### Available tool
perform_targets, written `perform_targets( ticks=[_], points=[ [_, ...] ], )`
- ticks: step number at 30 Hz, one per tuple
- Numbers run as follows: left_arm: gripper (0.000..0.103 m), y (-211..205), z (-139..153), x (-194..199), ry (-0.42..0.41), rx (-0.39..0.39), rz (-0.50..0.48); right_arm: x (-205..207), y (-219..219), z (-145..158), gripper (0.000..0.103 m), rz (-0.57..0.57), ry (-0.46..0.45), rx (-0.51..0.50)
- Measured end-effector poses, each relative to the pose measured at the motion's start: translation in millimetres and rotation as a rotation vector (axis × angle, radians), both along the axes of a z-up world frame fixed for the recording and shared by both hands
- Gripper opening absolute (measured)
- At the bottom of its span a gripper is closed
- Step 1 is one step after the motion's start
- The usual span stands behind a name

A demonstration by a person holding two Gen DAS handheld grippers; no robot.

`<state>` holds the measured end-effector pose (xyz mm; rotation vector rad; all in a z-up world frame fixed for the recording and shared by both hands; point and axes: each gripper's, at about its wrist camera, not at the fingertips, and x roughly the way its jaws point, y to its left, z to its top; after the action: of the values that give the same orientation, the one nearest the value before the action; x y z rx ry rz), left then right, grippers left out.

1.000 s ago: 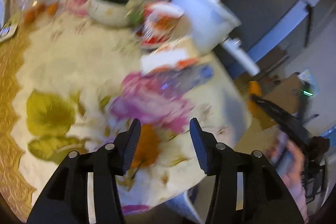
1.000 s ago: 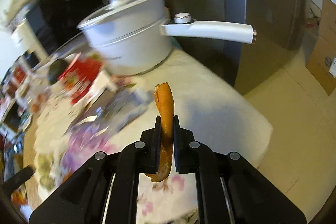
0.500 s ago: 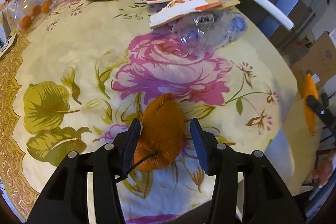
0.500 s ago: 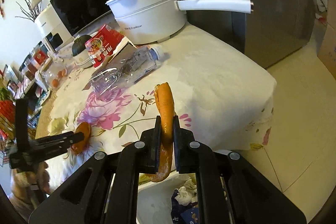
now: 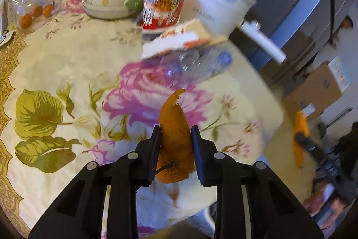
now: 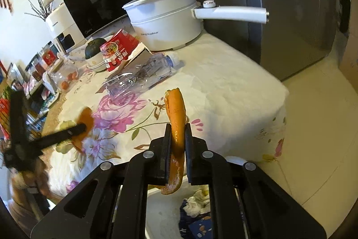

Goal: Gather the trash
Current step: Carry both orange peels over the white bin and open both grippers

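Floral cloth covers the worktop [image 5: 56,64]; just above its near part the left gripper [image 5: 175,134] has its fingers closed on an orange peel [image 5: 174,124]. Off the worktop's edge, the right gripper [image 6: 177,137] pinches a second peel [image 6: 176,109] upright. Farther back lie a bottle [image 6: 143,73], a red cup [image 5: 163,8] and a white pot [image 6: 165,21].

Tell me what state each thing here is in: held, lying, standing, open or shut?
Left gripper: shut on an orange peel.
Right gripper: shut on a second peel.
Plastic bottle: empty, capped, lying on its side.
Noodle cup: upright on the table.
White pot: lidded, standing.
Trash bin: open, below the right gripper.
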<state>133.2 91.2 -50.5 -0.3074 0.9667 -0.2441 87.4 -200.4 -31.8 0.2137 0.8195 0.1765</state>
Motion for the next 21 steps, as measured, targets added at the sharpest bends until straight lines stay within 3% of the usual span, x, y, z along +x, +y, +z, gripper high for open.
perform_targets(
  ticks=[5,11,14,16,19,21],
  points=[
    [0.028,-0.2,22.5,-11.2,-0.055,-0.106,-0.015,-16.4,0.9,8.3,0.011,-0.008,-0.03,-0.052],
    [0.028,-15.7,44.0,-24.1,-0.099,-0.157,-0.074,-47.9,8.2,-4.3,0.018,-0.006,-0.01,-0.209],
    [0.028,-24.2,49.1,-29.4,-0.105,-0.177,-0.103,-60.5,8.6,-7.0,0.044,-0.009,-0.018,-0.242],
    [0.028,-29.9,49.8,-33.2,-0.102,-0.185,-0.12,-67.8,5.6,-7.7,0.072,-0.036,-0.022,-0.251],
    [0.028,-39.3,46.4,-39.3,-0.093,-0.186,-0.145,-69.9,-5.6,-8.2,0.087,-0.097,-0.021,-0.239],
    [0.028,-46.1,42.2,-43.0,-0.077,-0.191,-0.163,-70.7,-17.0,-8.2,0.096,-0.202,-0.045,-0.284]
  ],
)
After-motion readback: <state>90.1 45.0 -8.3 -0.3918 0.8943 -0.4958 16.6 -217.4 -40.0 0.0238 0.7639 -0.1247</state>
